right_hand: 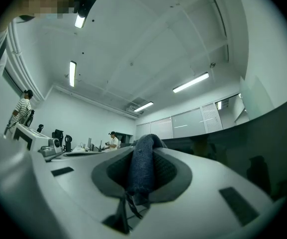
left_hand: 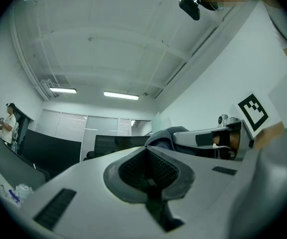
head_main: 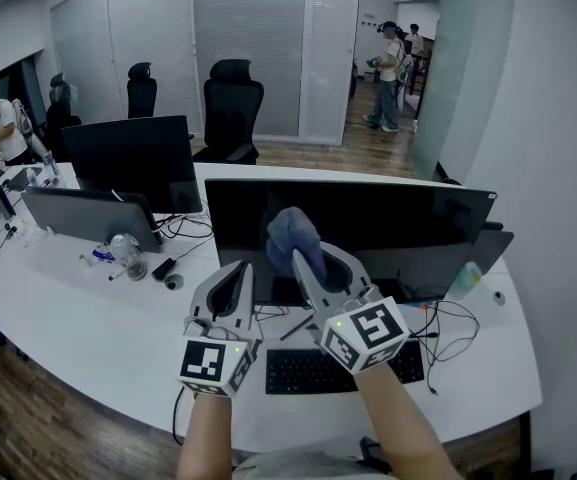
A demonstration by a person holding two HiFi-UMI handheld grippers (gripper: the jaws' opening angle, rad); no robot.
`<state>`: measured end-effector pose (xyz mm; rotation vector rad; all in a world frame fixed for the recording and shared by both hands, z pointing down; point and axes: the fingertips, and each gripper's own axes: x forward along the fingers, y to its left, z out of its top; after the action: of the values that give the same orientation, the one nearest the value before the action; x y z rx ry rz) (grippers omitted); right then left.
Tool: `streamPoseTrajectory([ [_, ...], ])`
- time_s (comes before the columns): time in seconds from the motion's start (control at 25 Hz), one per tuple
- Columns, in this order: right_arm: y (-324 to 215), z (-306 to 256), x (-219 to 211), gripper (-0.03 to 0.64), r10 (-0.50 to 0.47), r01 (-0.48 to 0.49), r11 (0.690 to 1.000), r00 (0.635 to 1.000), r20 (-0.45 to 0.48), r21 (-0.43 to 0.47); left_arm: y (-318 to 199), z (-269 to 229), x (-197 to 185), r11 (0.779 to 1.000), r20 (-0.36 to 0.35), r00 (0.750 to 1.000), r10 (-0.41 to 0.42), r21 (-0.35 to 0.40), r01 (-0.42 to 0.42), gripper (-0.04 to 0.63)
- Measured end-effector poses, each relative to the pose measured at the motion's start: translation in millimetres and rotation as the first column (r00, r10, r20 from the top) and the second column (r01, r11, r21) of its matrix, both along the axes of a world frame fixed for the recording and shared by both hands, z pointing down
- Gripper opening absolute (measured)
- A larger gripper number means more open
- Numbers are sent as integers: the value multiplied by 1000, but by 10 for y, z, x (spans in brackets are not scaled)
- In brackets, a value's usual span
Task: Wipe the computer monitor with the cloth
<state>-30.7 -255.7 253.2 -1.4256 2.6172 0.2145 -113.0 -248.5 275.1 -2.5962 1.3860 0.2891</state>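
Right gripper (head_main: 310, 260): jaws clamped on a blue-grey knitted cloth (head_main: 292, 234), a fold of which stands pinched between the ribbed pads in the right gripper view (right_hand: 142, 169), its bunched end rising past the jaw tips. In the head view the cloth is held up in front of the dark screen of the wide black computer monitor (head_main: 413, 223), left of the screen's centre and near its lower half; it appears to lie against the glass, though contact cannot be confirmed from this angle. Left gripper (head_main: 232, 286): jaws brought together with nothing between them (the left gripper view shows the two dark pads (left_hand: 148, 169) meeting along a seam). It is held just beside the right gripper, on its left and lower, below the monitor's bottom edge and apart from the cloth. Both grippers sit above a black keyboard (head_main: 303, 370) that lies on the long white desk (head_main: 78, 313) in front of the monitor. A second black monitor (head_main: 133, 158) stands further left on the same desk, well apart, and a black high-backed office chair (head_main: 231, 108) stands behind the desk.
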Motion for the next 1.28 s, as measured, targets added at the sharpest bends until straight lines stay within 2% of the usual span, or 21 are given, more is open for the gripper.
streamPoseTrajectory([
  [0.48, 320, 367, 342, 69, 5, -7, 999, 999, -39, -50, 211, 137, 486, 996, -35, 995, 90, 2, -90, 6],
  [0.68, 467, 498, 469, 69, 15, -18, 998, 999, -38, -67, 320, 237, 660, 994, -21, 994, 106, -12, -106, 6],
  [0.92, 603, 707, 580, 69, 9, -6, 992, 1000, 19, -128, 466, 359, 820, 992, -12, 992, 124, -27, -124, 6],
  [1.28, 798, 935, 776, 67, 48, -52, 988, 998, -32, -146, 626, 515, 1107, 987, 18, 988, 155, -51, -154, 6],
])
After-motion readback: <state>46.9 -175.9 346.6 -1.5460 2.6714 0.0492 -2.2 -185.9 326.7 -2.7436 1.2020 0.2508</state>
